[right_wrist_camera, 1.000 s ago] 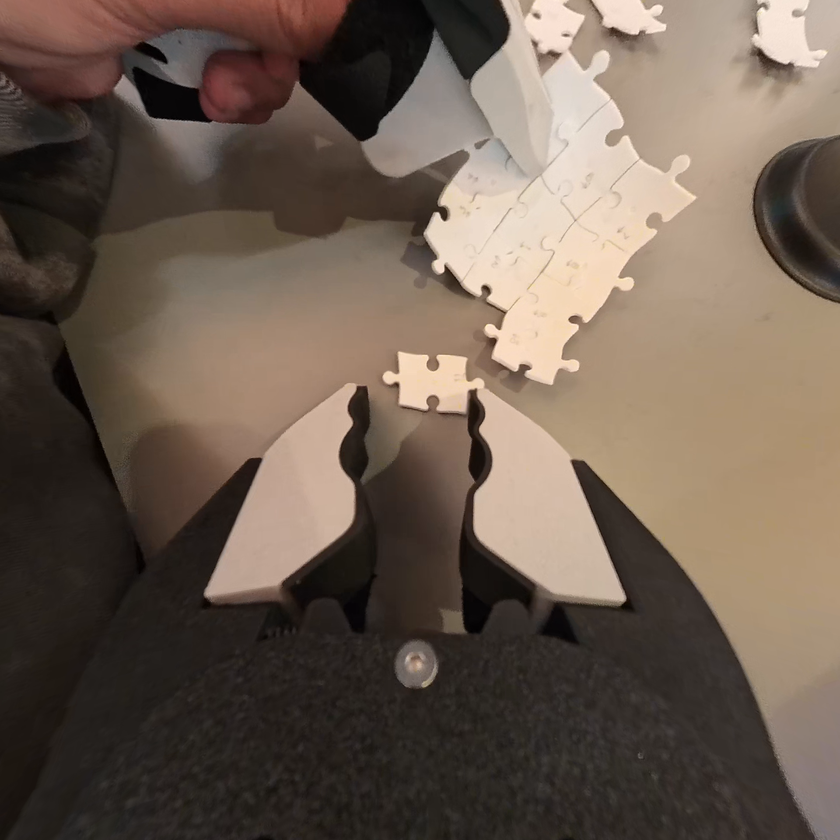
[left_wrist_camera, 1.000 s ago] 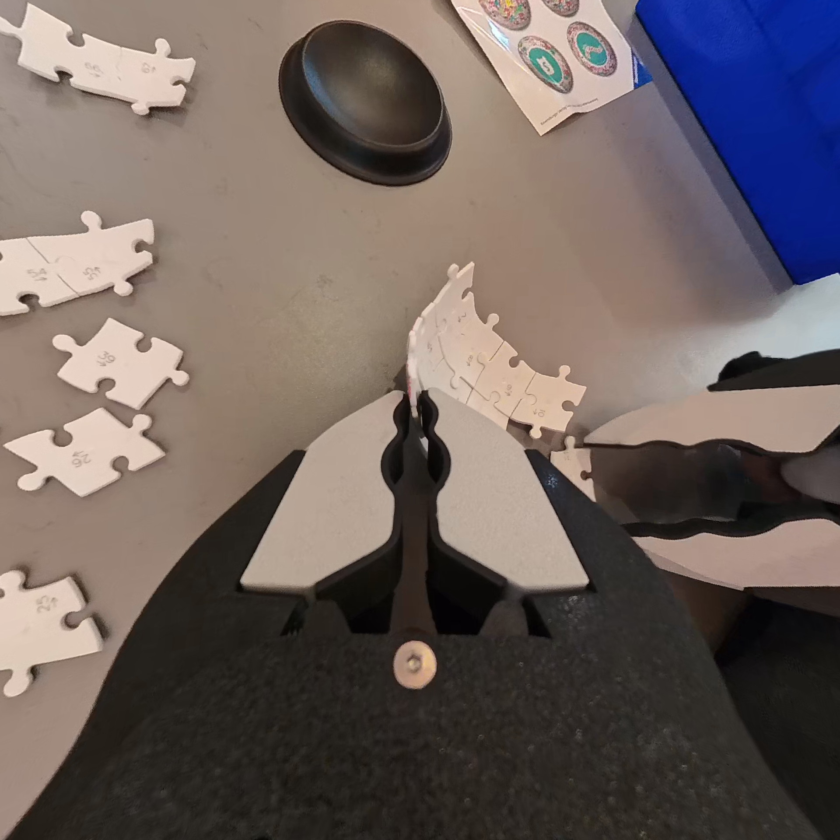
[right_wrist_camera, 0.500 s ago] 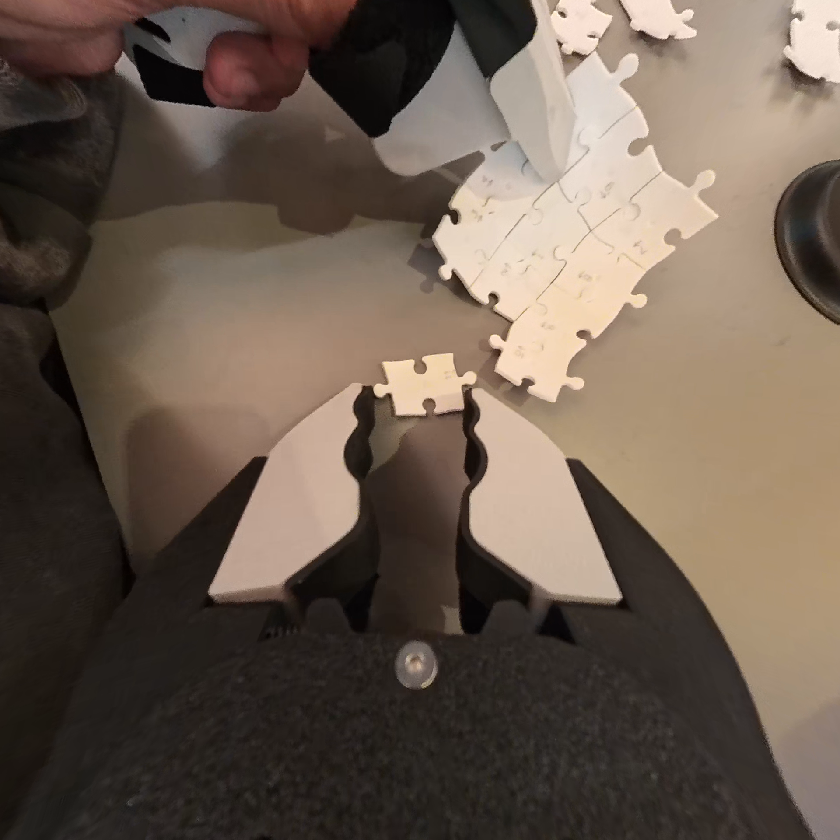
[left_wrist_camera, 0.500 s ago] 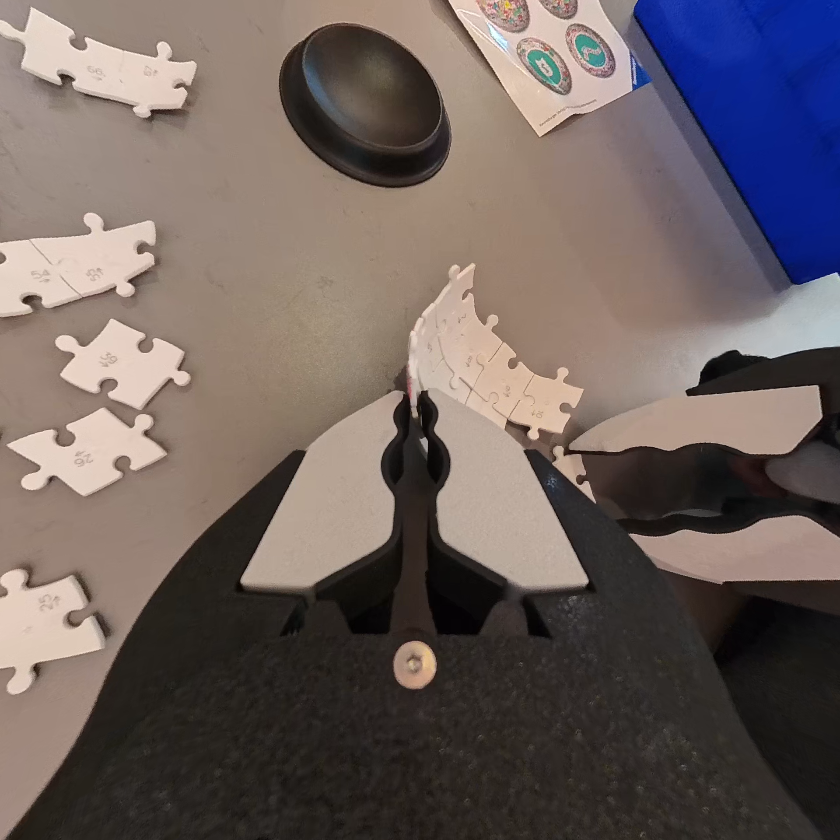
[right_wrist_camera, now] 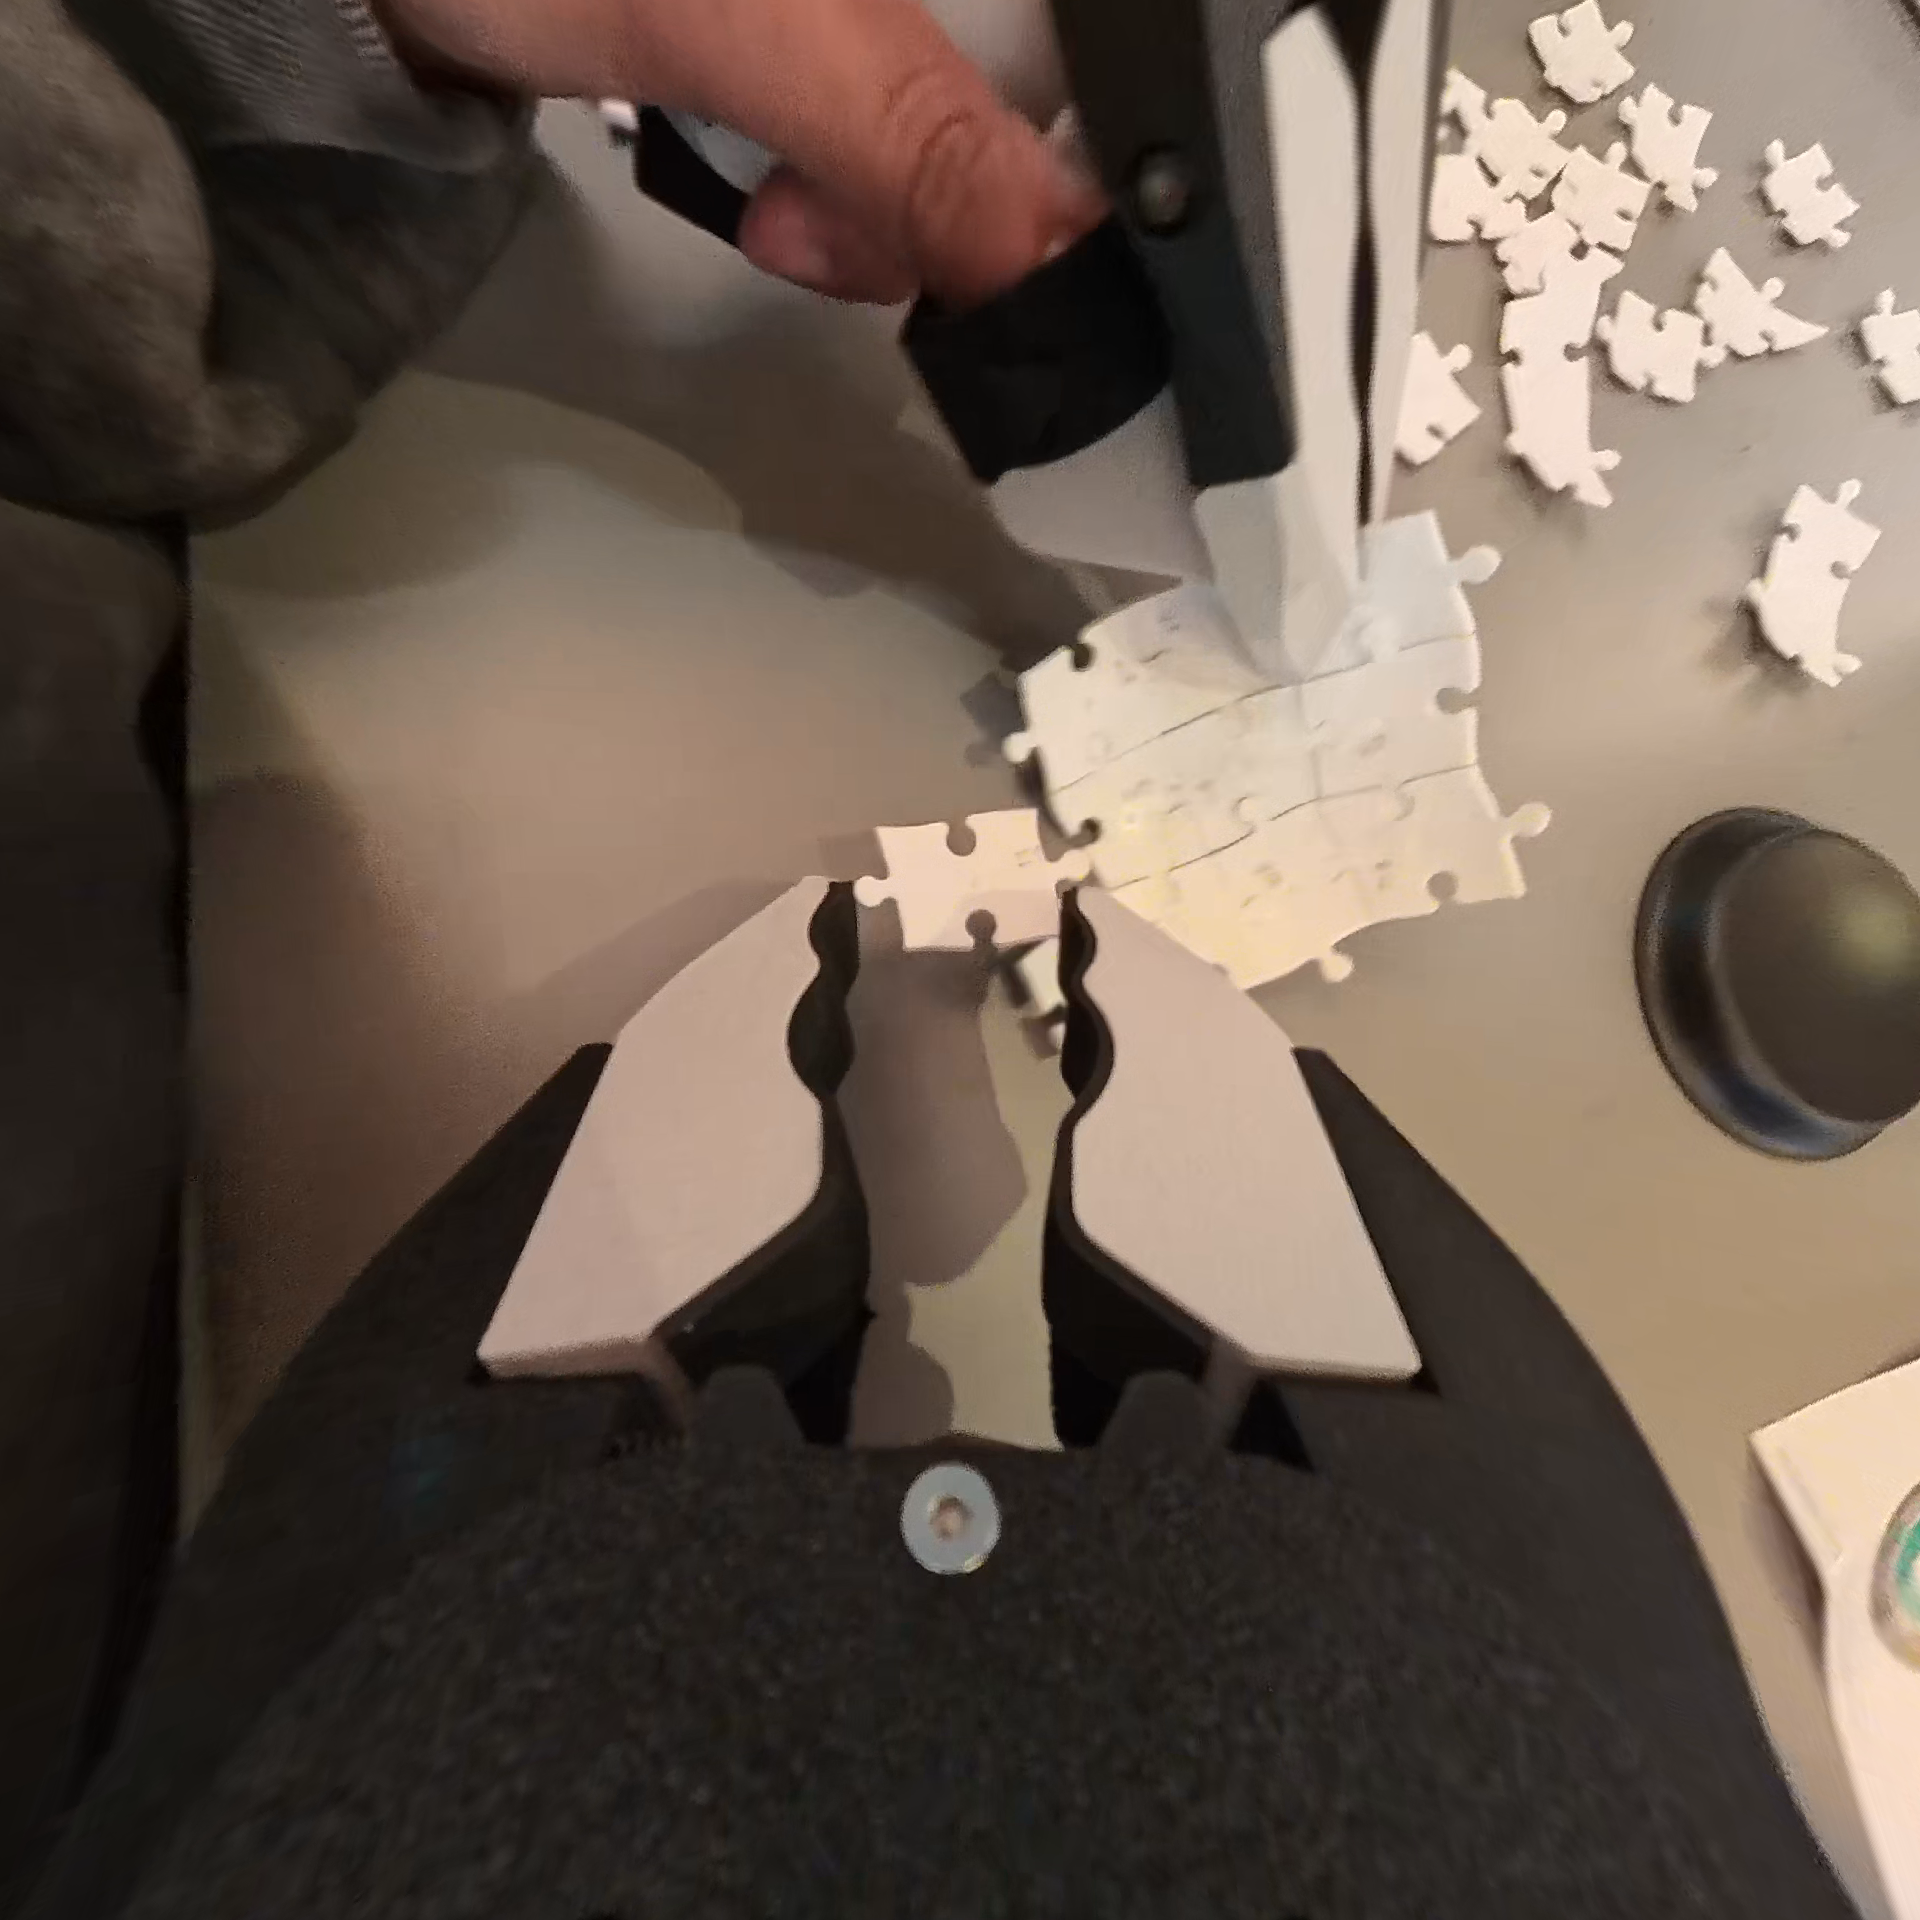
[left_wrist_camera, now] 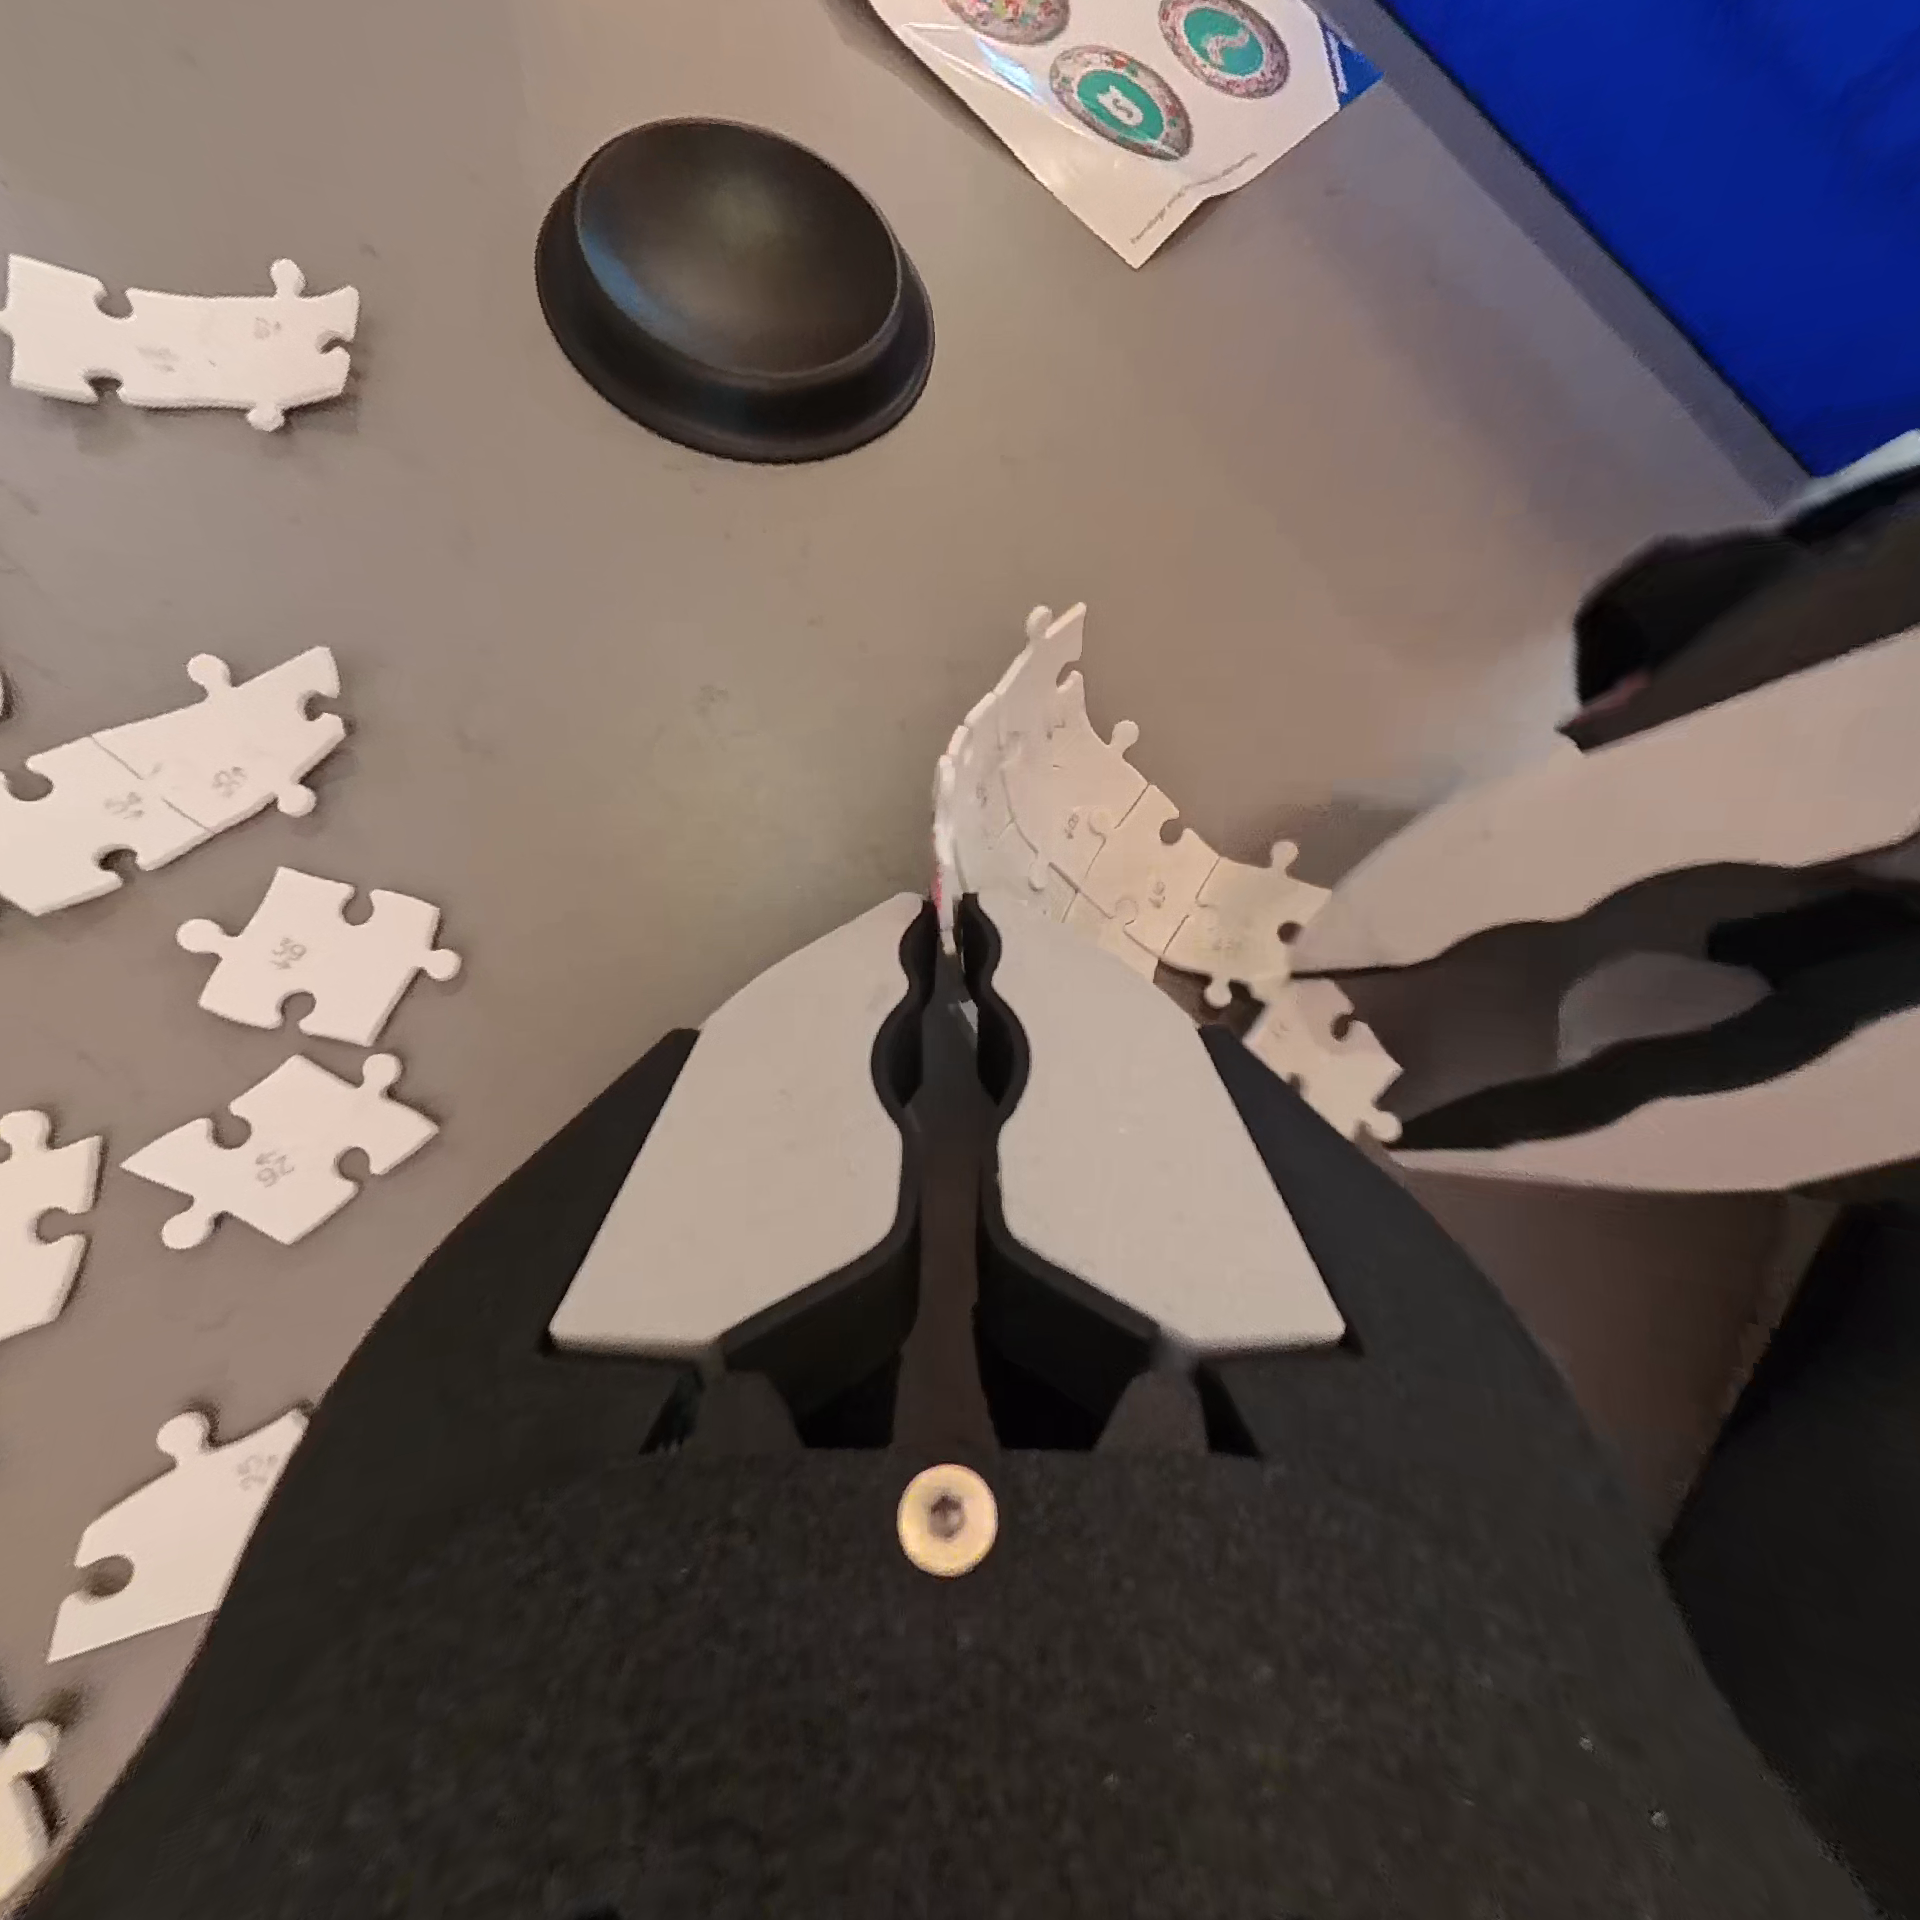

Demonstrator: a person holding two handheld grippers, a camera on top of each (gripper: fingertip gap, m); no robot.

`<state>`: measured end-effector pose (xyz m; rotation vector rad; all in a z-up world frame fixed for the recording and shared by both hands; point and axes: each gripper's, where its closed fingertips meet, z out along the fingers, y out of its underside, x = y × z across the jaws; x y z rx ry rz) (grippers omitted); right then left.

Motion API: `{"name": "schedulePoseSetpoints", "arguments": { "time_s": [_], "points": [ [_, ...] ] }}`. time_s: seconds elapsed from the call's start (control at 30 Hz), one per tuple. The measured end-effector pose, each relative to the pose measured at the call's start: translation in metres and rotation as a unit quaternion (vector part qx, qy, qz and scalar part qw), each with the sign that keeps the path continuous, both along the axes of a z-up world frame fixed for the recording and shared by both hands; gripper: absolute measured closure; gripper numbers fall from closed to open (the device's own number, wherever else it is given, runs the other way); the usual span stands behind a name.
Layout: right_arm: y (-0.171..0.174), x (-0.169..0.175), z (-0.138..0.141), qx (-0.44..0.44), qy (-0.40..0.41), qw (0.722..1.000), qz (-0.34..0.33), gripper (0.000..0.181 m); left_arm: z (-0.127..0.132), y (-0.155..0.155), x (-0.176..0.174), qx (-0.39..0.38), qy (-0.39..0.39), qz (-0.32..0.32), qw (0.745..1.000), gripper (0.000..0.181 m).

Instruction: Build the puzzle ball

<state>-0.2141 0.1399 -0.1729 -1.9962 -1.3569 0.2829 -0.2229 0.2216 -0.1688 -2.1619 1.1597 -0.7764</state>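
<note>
The left claw is pinched closed on the near edge of the curved assembled puzzle section, a sheet of joined white pieces that arcs up off the grey surface to the far side of the claw tips and bends down to the right. In the right wrist view this same claw comes down steeply from the far side, nearly upright, with a person's hand wrapped around its black handle and a grey sleeve at the left edge.

The right claw is held low and almost level over the surface, its two fingers clamped on the side edges of a single white puzzle piece. That piece sits just beyond the fingertips, its right end touching the near left edge of the assembled section; whether its tab is seated is not clear through the motion blur. In the left wrist view the right claw enters from the right, pointing left, with the piece at its tips against the lower right end of the section.

A black dome-shaped stand rests on the surface beyond the section. Loose white pieces lie spread along the left, some joined in pairs. A printed sheet with round patterns lies at the far right, beside a blue box.
</note>
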Motion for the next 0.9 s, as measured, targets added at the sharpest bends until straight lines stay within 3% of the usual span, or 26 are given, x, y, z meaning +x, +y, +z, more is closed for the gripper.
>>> {"name": "schedulePoseSetpoints", "arguments": {
  "time_s": [0.2,0.37,0.77,0.9],
  "points": [
    [0.011,-0.005,-0.009,-0.074,0.016,0.994,0.073,0.144,0.0,-0.002,0.002,0.016,0.004,-0.024,1.0,0.177],
    [0.013,-0.004,-0.019,-0.073,0.016,0.992,0.099,0.144,0.001,-0.002,0.003,0.028,0.001,-0.051,0.998,0.177],
    [0.015,0.003,-0.013,-0.047,0.019,0.991,0.128,0.137,-0.001,-0.002,0.002,0.041,-0.018,-0.077,0.996,0.177],
    [0.017,0.001,0.002,-0.038,0.049,0.995,0.083,0.168,0.0,-0.003,0.002,0.054,-0.022,-0.08,0.995,0.176]
  ]
}}
